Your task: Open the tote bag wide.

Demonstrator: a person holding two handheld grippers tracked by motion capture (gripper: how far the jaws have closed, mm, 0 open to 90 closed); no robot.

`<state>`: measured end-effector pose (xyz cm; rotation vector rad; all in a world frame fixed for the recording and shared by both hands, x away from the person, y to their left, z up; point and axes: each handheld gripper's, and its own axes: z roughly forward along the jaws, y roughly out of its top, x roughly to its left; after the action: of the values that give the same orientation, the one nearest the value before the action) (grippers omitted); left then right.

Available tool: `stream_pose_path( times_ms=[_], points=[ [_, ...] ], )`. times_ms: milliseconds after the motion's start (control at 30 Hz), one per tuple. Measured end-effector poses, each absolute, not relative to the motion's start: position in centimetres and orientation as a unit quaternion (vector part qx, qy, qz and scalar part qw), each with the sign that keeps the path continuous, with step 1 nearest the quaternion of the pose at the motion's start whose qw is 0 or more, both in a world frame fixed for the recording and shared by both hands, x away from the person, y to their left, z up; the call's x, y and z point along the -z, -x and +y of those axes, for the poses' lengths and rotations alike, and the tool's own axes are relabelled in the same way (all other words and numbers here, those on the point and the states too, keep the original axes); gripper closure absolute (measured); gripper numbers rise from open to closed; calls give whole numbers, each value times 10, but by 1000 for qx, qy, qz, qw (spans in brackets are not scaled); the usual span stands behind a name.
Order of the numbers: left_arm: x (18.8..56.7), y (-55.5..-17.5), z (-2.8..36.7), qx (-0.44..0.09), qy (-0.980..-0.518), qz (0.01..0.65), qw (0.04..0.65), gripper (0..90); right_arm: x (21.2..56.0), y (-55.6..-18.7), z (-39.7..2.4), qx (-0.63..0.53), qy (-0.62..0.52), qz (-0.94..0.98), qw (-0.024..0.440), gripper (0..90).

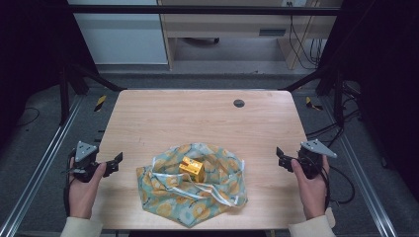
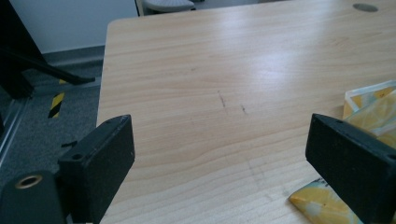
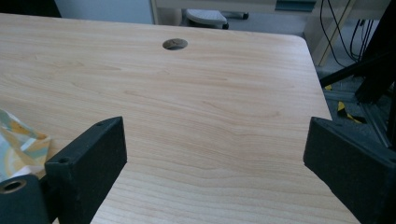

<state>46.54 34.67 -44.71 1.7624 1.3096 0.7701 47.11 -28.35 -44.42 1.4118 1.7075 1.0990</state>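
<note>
Wooden table [image 1: 197, 118]; both tools spread wide, flanking cloth [image 1: 195, 185].

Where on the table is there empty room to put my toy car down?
The far half of the table is bare wood, from the round hole down to the cloth. There are also bare strips between the cloth and the left tongs, and between it and the right tongs. The near middle is crowded: the crumpled cloth with the gold box on it.
</note>
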Motion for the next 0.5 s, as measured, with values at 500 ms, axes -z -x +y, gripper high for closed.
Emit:
stream_pose_path(
  times_ms=[500],
  points=[
    [466,-477,343,-270,-742,523,321,77,464,-487,-279,-374,-551,692,279,70]
  ],
)
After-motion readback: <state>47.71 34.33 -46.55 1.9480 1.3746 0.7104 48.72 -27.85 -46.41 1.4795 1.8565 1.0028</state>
